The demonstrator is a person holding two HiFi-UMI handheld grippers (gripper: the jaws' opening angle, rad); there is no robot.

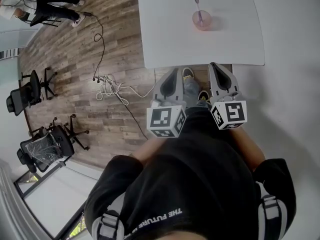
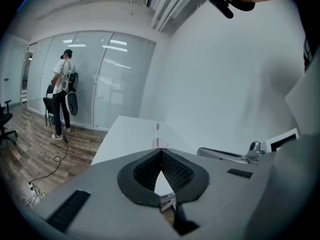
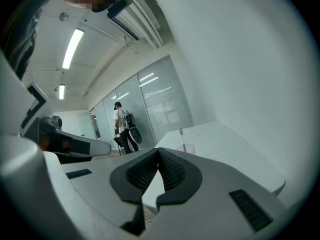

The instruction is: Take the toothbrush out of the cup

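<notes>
A pink translucent cup [image 1: 203, 20] stands on the white table [image 1: 165, 29], towards its far side. A purple toothbrush [image 1: 198, 10] stands upright in it. Both grippers are held close to the person's body, short of the table's near edge. My left gripper [image 1: 174, 72] is shut with nothing between its tips, and so is my right gripper [image 1: 213, 65]. In the left gripper view the cup [image 2: 160, 143] and toothbrush [image 2: 158, 132] show just above the closed jaws of the left gripper [image 2: 161, 151]. In the right gripper view the cup [image 3: 185, 148] sits right of the right gripper's [image 3: 158, 150] tips.
A white wall runs along the table's right side. Left of the table is wood floor with a cable and power strip [image 1: 107, 86], office chairs [image 1: 50, 139], and a person [image 1: 47, 4] standing by the glass partition far off.
</notes>
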